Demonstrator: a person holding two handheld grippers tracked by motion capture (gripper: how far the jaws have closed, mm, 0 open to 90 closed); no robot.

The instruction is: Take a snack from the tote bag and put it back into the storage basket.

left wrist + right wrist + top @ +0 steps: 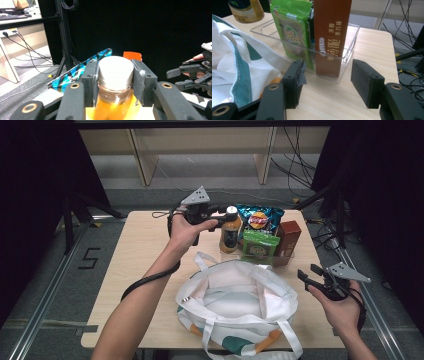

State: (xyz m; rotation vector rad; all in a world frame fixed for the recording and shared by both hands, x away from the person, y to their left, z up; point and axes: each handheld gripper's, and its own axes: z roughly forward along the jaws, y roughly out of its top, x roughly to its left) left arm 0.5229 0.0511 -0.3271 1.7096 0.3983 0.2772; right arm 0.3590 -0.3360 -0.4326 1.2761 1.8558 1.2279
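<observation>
The bottle (230,231) of orange drink is standing upright at the left end of the clear tray (348,51) on the table (142,250), its lower half cut off in the left gripper view. The left gripper (115,75) is gripping its white cap, jaws pressing both sides. 3 snack packs are sitting beside it. The right gripper (325,82) is hovering with wide, empty jaws near 1 white tote bag (235,305).
</observation>
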